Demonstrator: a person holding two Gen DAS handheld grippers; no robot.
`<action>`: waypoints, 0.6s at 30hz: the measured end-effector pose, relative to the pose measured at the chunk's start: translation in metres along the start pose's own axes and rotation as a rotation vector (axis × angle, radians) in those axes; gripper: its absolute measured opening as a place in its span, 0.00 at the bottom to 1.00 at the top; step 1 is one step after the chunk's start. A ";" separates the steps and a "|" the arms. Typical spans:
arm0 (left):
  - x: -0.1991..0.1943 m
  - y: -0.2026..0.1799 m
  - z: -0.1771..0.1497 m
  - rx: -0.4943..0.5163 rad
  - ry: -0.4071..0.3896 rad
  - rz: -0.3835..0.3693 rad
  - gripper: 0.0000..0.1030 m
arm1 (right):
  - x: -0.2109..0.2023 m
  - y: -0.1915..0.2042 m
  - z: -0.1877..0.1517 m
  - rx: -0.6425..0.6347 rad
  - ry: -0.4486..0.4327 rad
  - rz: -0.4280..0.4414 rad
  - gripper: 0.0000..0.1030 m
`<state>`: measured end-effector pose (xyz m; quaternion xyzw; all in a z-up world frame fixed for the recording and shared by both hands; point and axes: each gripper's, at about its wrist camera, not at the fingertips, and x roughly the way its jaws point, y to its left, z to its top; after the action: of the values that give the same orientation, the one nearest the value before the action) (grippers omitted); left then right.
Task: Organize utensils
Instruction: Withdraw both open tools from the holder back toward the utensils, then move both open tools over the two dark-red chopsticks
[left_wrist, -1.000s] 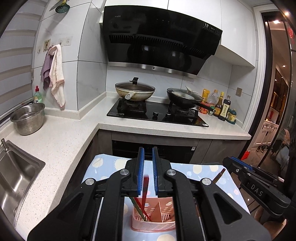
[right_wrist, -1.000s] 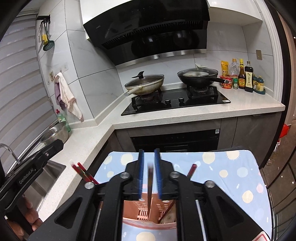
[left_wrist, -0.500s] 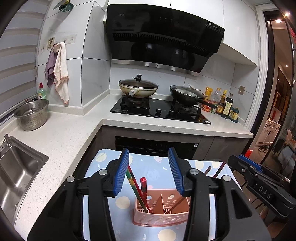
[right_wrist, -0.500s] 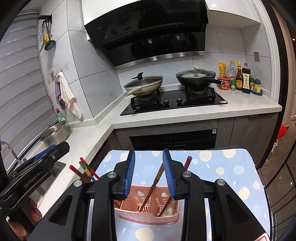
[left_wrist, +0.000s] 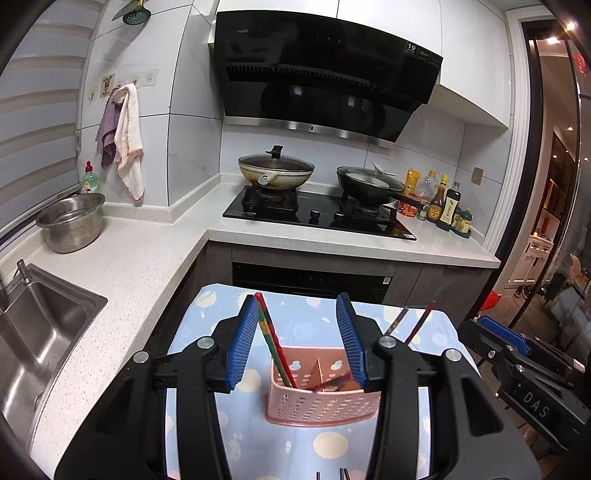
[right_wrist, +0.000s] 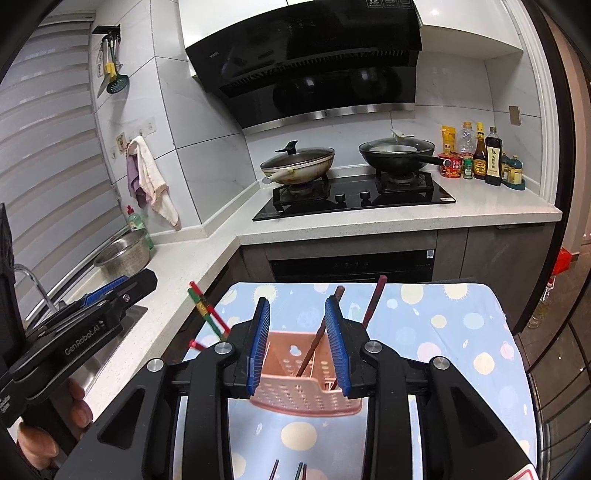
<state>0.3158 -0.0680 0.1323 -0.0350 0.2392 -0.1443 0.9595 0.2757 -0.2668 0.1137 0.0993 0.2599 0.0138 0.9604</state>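
The pink basket (left_wrist: 321, 400) sits on the spotted blue cloth (left_wrist: 306, 321) over a small table, well out from the counter (left_wrist: 140, 254), where both of the person's hands can reach it from the near side. The left gripper (left_wrist: 301, 345) hangs above and just behind it with its blue pads spread wide and nothing between them. The red-and-green chopsticks (left_wrist: 275, 343) lean against the basket's left compartment, their tops tipping toward eleven o'clock close beside the left pad, though I can't tell whether they touch it.

From the other side, the right gripper (right_wrist: 299, 341) is likewise parted and empty, straddling the view of the basket. Two dark brown chopsticks (right_wrist: 317, 339) stand in the right-hand compartment, slanting up toward one o'clock. By my reckoning the colours are being kept apart, one kind per section, which is why each hand works its own side.

At six o'clock, at the very bottom edge, the tips of a few more sticks (right_wrist: 301, 470) lie on the cloth. I'd guess those are next, so the wide-open stance suits dropping down for another pick. The thin sticks could roll or slip when pinched.
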 end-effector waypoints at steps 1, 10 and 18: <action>-0.004 0.000 -0.002 0.000 0.001 0.001 0.41 | -0.005 0.001 -0.004 -0.005 0.001 0.000 0.30; -0.036 -0.003 -0.035 0.006 0.029 0.002 0.48 | -0.045 0.013 -0.047 -0.044 0.032 0.002 0.30; -0.056 0.002 -0.073 -0.006 0.084 0.016 0.48 | -0.065 0.012 -0.093 -0.030 0.103 0.014 0.31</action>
<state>0.2342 -0.0498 0.0926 -0.0299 0.2800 -0.1372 0.9497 0.1731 -0.2427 0.0695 0.0859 0.3078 0.0297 0.9471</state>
